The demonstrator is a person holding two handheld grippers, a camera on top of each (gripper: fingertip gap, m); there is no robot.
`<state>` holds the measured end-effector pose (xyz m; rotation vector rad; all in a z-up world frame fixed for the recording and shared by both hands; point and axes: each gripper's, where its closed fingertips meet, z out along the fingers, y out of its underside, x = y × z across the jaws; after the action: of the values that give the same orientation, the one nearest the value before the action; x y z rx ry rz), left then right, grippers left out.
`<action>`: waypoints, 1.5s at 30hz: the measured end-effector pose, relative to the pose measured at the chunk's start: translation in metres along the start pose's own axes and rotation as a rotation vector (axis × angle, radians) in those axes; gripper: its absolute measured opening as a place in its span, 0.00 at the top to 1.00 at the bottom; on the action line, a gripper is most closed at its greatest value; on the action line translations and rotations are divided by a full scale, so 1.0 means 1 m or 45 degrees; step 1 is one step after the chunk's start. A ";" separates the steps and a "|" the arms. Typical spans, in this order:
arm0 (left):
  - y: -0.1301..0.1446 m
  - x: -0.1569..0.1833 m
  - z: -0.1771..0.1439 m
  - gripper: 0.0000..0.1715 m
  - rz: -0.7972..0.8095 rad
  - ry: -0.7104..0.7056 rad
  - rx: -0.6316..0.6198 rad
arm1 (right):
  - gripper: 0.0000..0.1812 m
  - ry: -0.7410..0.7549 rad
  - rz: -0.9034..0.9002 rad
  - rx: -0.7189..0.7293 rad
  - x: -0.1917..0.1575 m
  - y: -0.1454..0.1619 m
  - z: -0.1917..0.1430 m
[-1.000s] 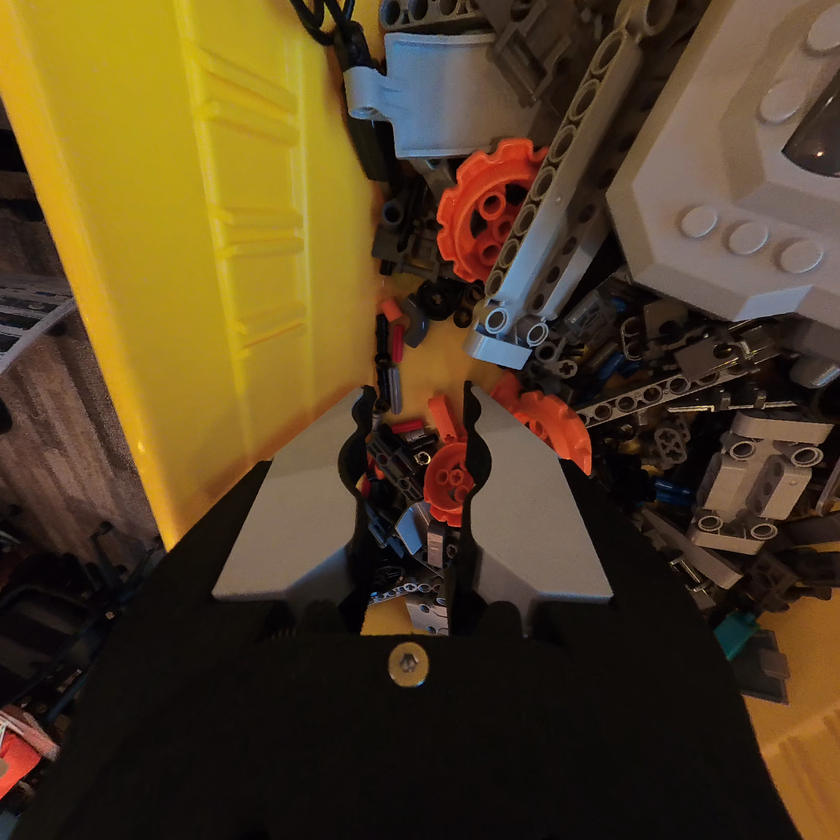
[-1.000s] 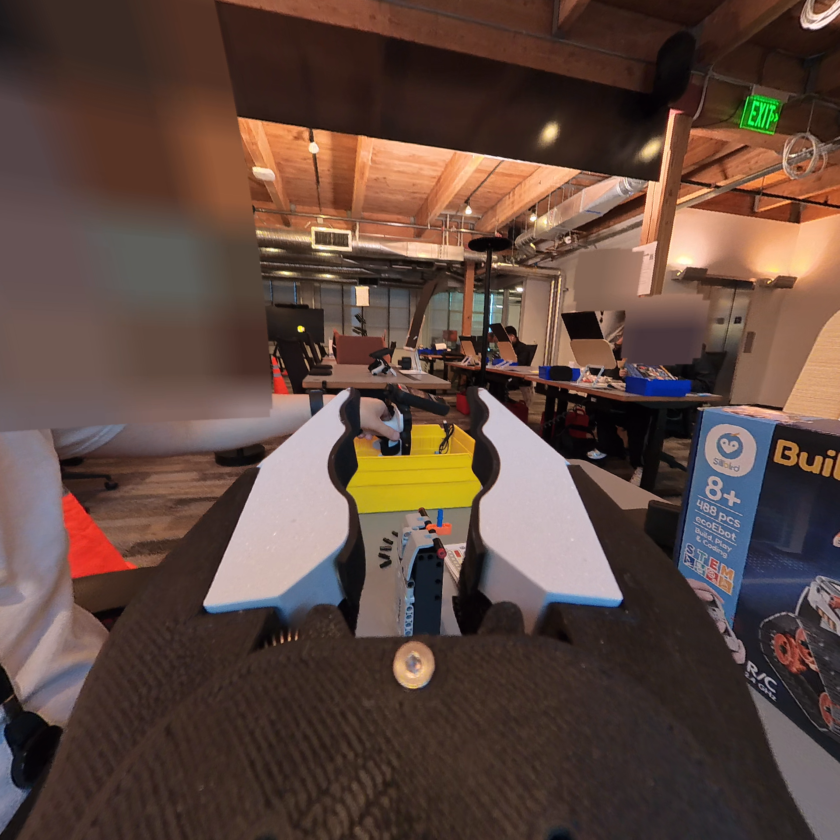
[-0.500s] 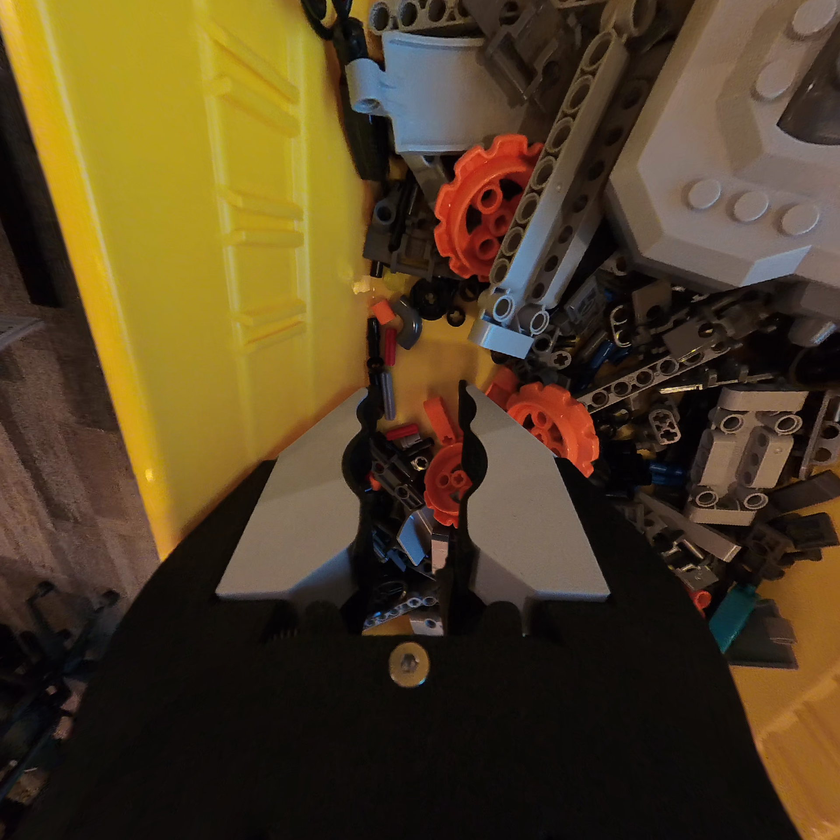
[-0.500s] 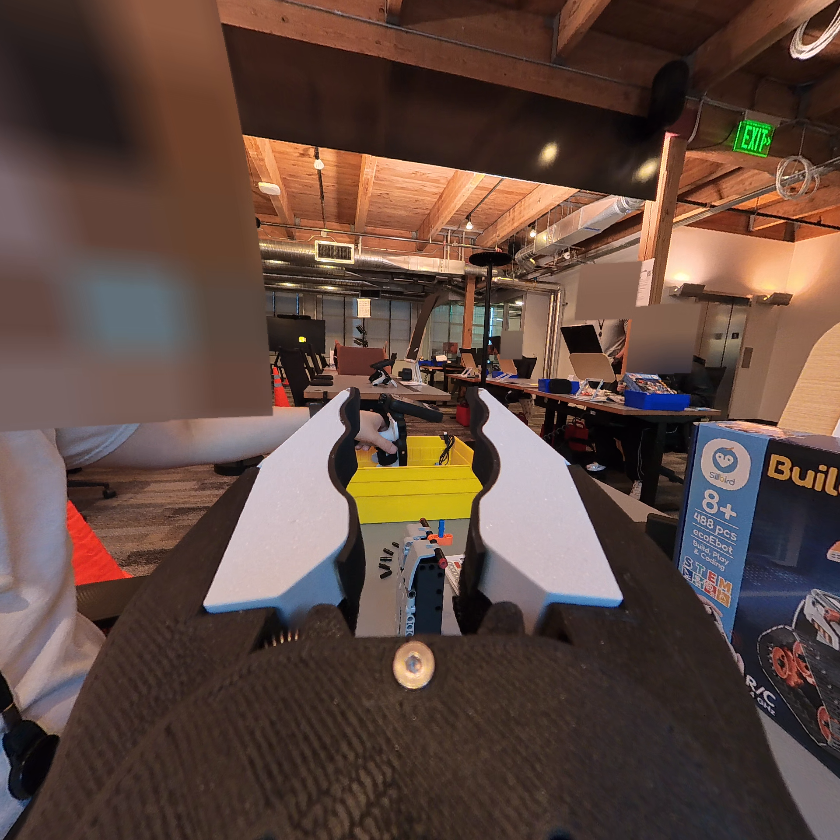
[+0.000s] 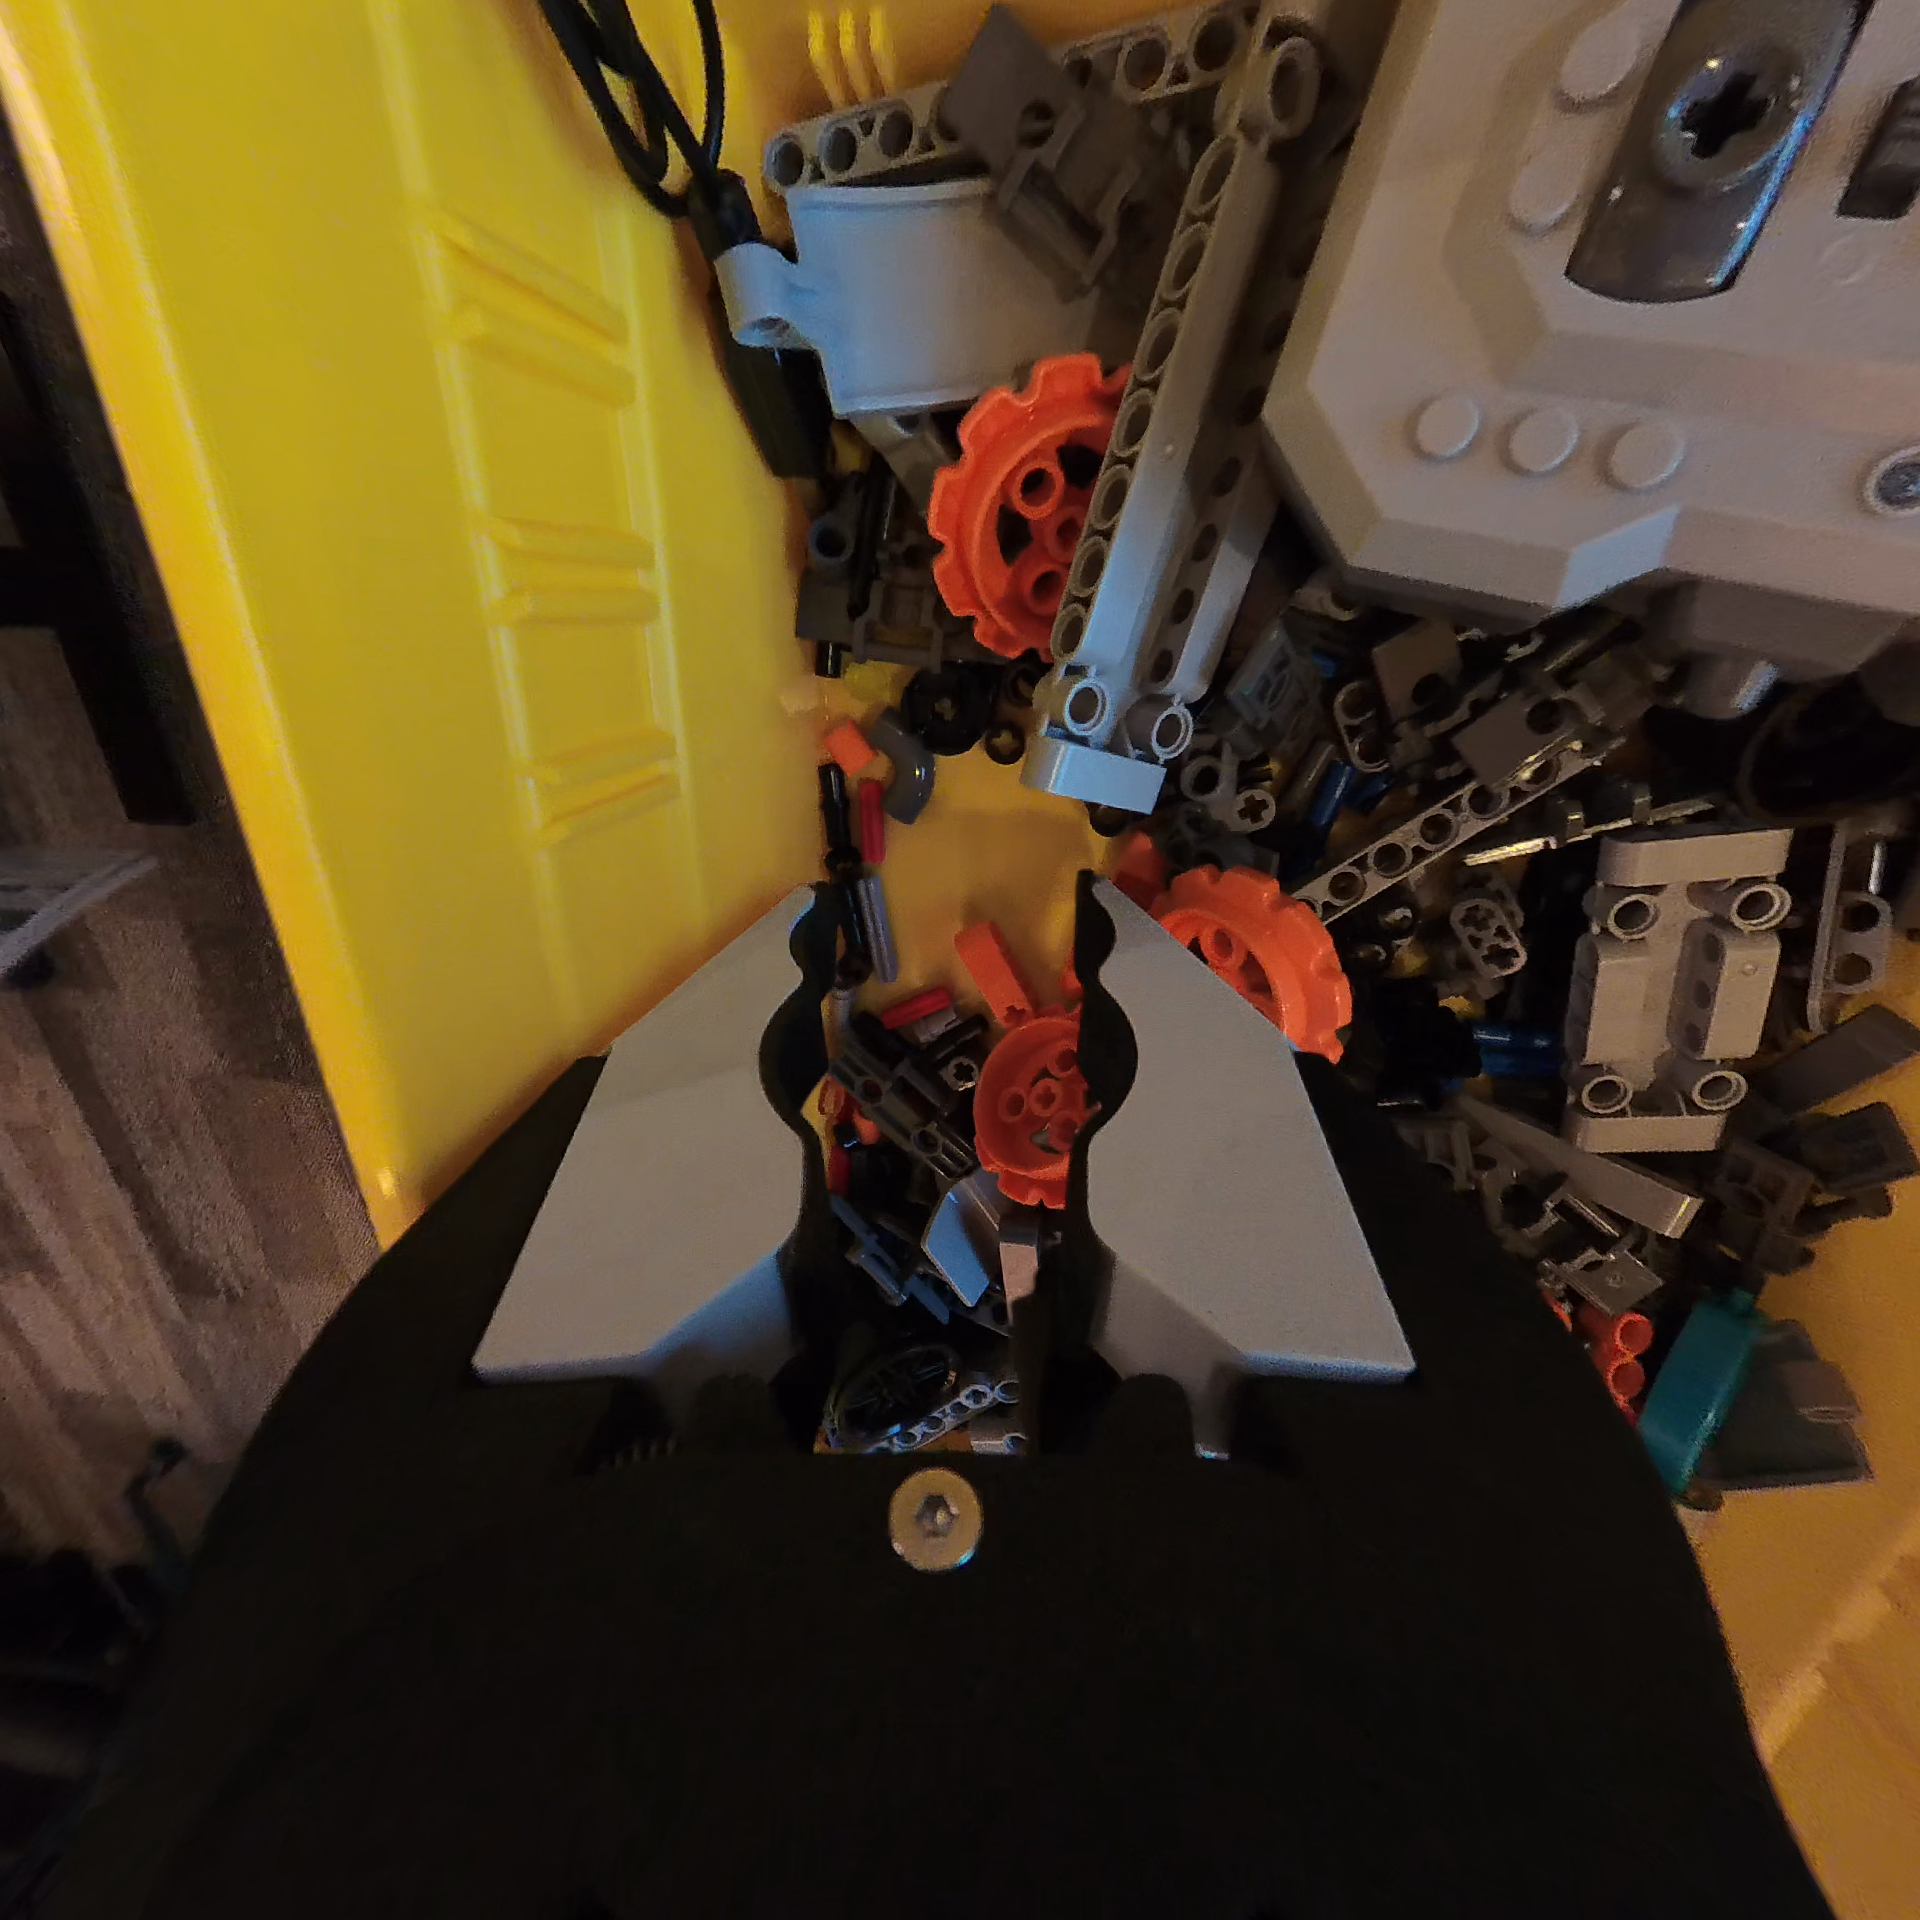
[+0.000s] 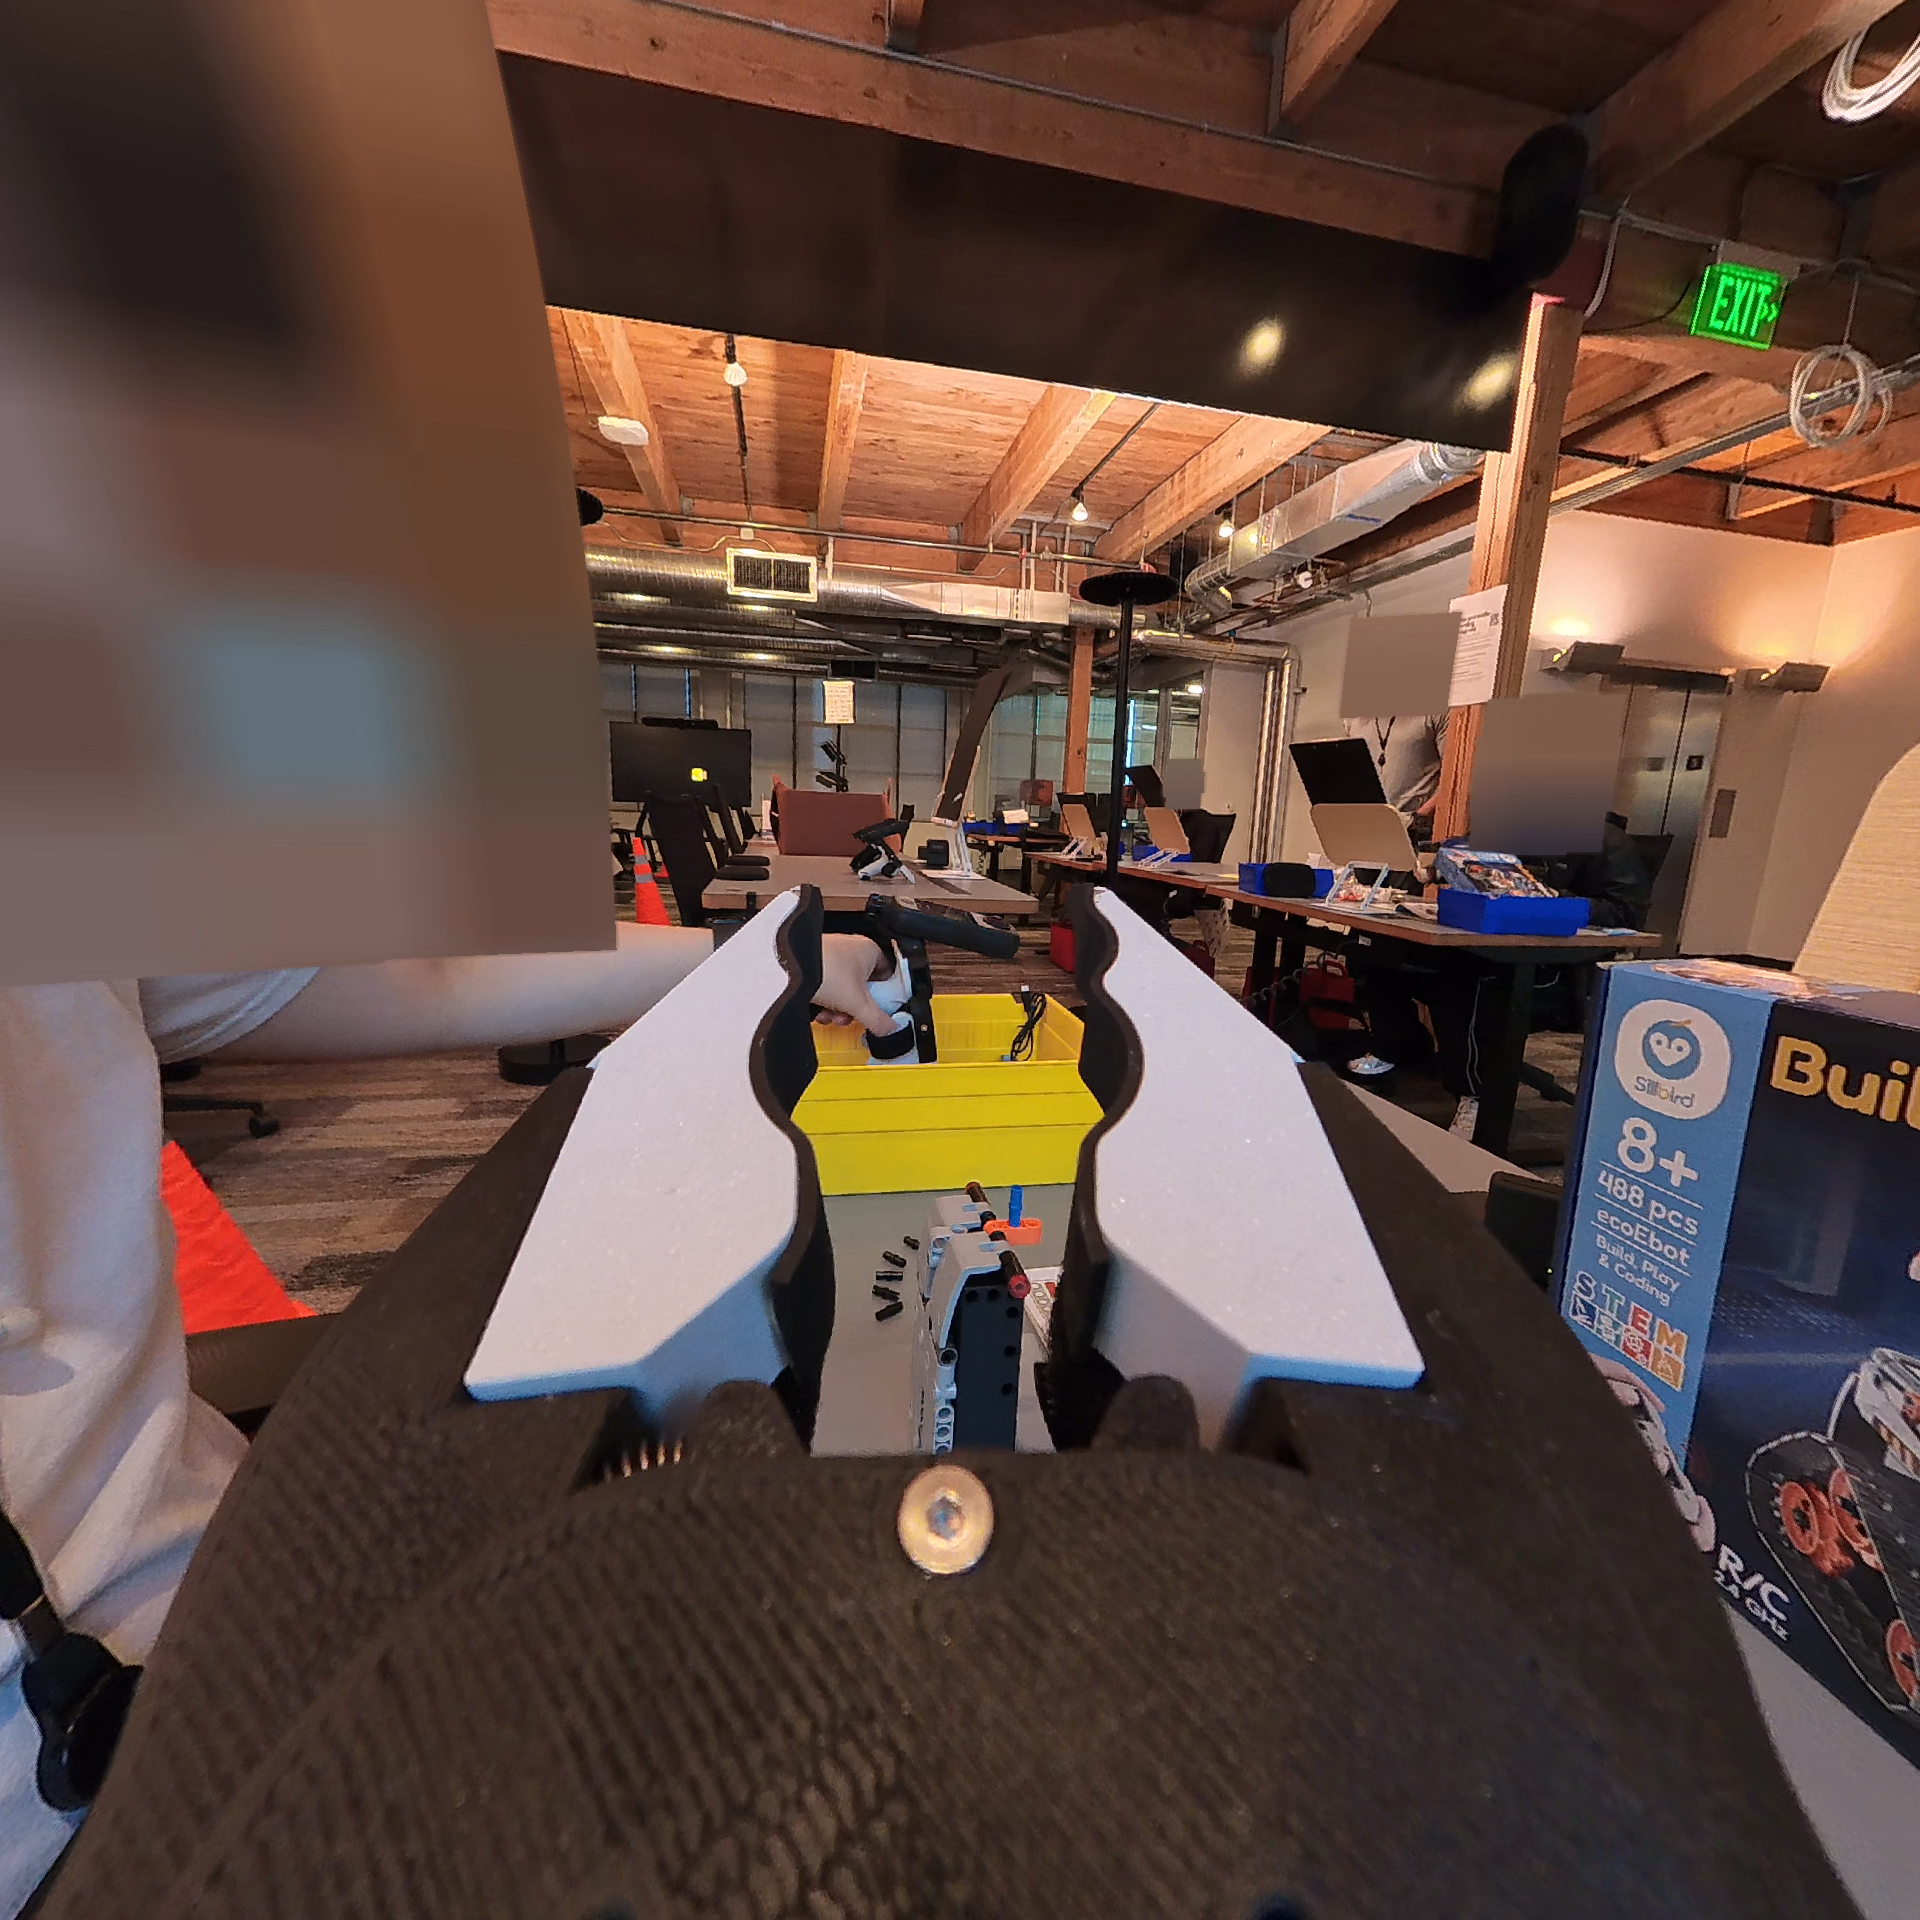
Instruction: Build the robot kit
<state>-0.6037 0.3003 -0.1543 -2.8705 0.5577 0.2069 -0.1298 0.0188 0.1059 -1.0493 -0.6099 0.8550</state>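
Note:
In the left wrist view my left gripper [image 5: 951, 904] is open and points down into a yellow bin [image 5: 468, 520] full of building parts, close to its left wall. A small orange wheel [image 5: 1029, 1117] and several small dark and red pins lie between its fingers, the wheel against the right finger. An orange toothed wheel [image 5: 1252, 961] lies just right of that finger. In the right wrist view my right gripper [image 6: 945, 904] is open and level over the table. A grey and black brick assembly [image 6: 971, 1340] stands between its fingers, near the right one. Beyond it is the yellow bin [image 6: 935, 1132], where a hand [image 6: 847, 977] holds the other gripper.
The bin also holds a large grey block [image 5: 1610, 364], a long grey beam [image 5: 1153, 499], a big orange toothed wheel [image 5: 1023, 504] and a black cable [image 5: 665, 125]. Small black pins [image 6: 894, 1273] lie on the table. A blue product box [image 6: 1714, 1195] stands at right. A white sleeve [image 6: 416, 1008] is at left.
My left gripper has shifted slightly over the bin, still open over the same small parts. My right gripper has tilted up a little. Nothing was taken or let go.

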 end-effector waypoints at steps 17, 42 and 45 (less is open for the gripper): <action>-0.010 0.031 -0.010 0.41 -0.227 0.375 0.056 | 0.74 -0.007 0.001 0.007 -0.002 -0.002 -0.001; 0.003 0.039 -0.005 0.28 -0.164 0.299 -0.104 | 0.74 -0.028 0.008 0.037 -0.006 -0.008 -0.003; 0.005 0.039 -0.003 0.28 -0.145 0.284 -0.111 | 0.73 -0.031 0.009 0.038 -0.006 -0.009 -0.003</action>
<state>-0.5698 0.2814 -0.1586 -3.0195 0.4308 -0.1114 -0.1280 0.0098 0.1123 -1.0161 -0.6126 0.8819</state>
